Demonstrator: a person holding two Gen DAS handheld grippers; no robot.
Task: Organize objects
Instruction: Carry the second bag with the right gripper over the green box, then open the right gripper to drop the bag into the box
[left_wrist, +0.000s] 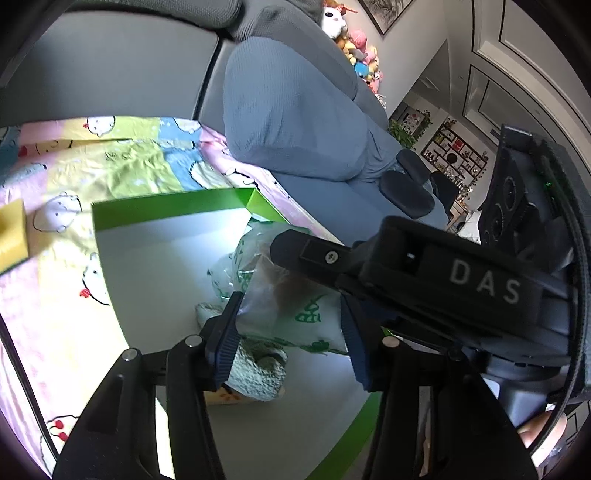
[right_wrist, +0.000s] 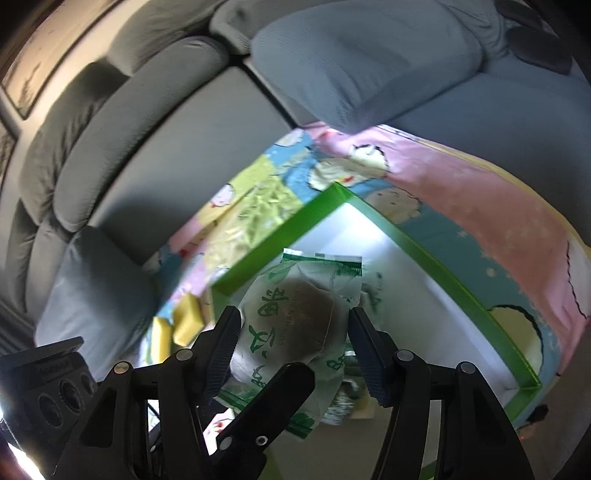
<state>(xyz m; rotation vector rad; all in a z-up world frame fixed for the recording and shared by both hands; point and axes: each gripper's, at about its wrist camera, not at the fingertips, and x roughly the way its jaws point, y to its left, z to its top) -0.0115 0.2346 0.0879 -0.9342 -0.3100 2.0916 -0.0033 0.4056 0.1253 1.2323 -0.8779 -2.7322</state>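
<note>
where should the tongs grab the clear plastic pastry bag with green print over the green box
Grip the clear plastic pastry bag with green print across its round brown middle, from above and toward the sofa. That bulge is firm; the crimped flat edges are floppy. Both the right tongs and the left tongs already straddle it over the green-walled white-floored box.

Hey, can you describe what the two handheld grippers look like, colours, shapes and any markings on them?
Both are black plastic. The left gripper has angular linkage arms with silver pivot pins and dark blue ribbed pads on its fingers. The right gripper is built the same way. Seen from the left wrist, its black body carries white letters reading DAS, a small screw, and round lens-like openings on the side.
</note>
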